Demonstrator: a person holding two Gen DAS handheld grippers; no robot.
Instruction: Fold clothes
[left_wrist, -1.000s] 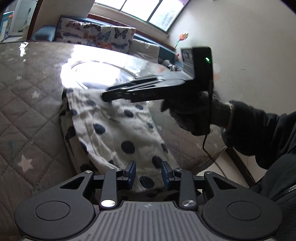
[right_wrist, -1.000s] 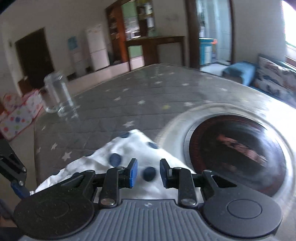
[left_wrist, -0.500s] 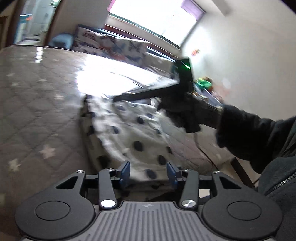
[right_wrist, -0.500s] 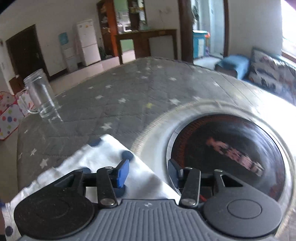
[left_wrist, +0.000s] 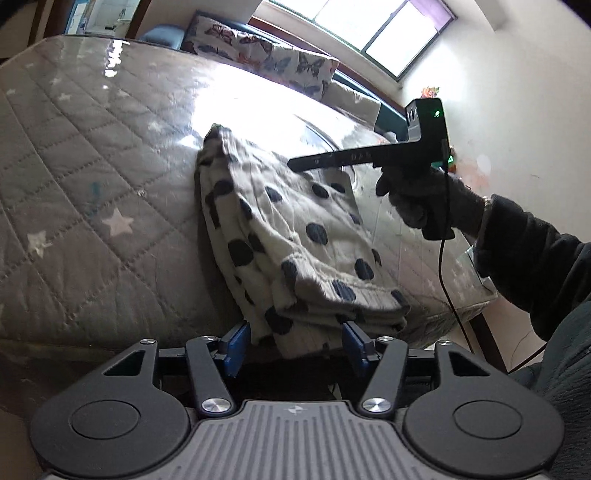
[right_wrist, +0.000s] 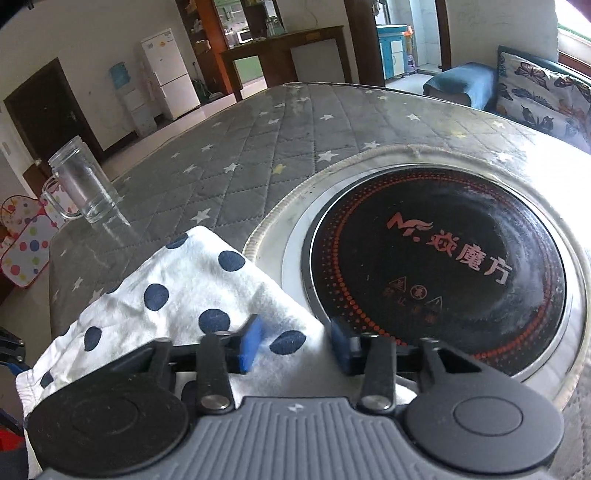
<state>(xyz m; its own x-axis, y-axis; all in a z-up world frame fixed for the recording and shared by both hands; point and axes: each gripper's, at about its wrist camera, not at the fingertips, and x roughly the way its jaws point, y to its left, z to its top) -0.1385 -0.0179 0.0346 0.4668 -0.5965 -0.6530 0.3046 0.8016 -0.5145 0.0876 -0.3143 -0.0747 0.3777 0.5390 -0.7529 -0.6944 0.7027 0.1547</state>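
Note:
A white cloth with navy dots (left_wrist: 295, 229) lies folded in several layers on the grey quilted table cover (left_wrist: 92, 192). My left gripper (left_wrist: 295, 343) is at the cloth's near end. Its jaws are opening, and the folded edge sits between the blue pads (left_wrist: 236, 343) without being pinched. A gloved hand holds my right gripper (left_wrist: 295, 164) just above the cloth's far part. In the right wrist view, the right gripper (right_wrist: 295, 345) is over a corner of the cloth (right_wrist: 192, 291). Its jaws are closing, with flat cloth below the gap and not pressed.
A round black induction hob (right_wrist: 436, 266) is set into the table right beside the cloth's far corner. A clear glass mug (right_wrist: 79, 181) stands near the table's left edge. Butterfly-print cushions (left_wrist: 266, 62) and a blue sofa lie beyond the table. A dark sleeve (left_wrist: 535, 266) reaches in from the right.
The left gripper's jaws have spread wider and it has come lower at the cloth's near edge. The right gripper's jaws widened, then narrowed, as it shifted along the cloth's far corner.

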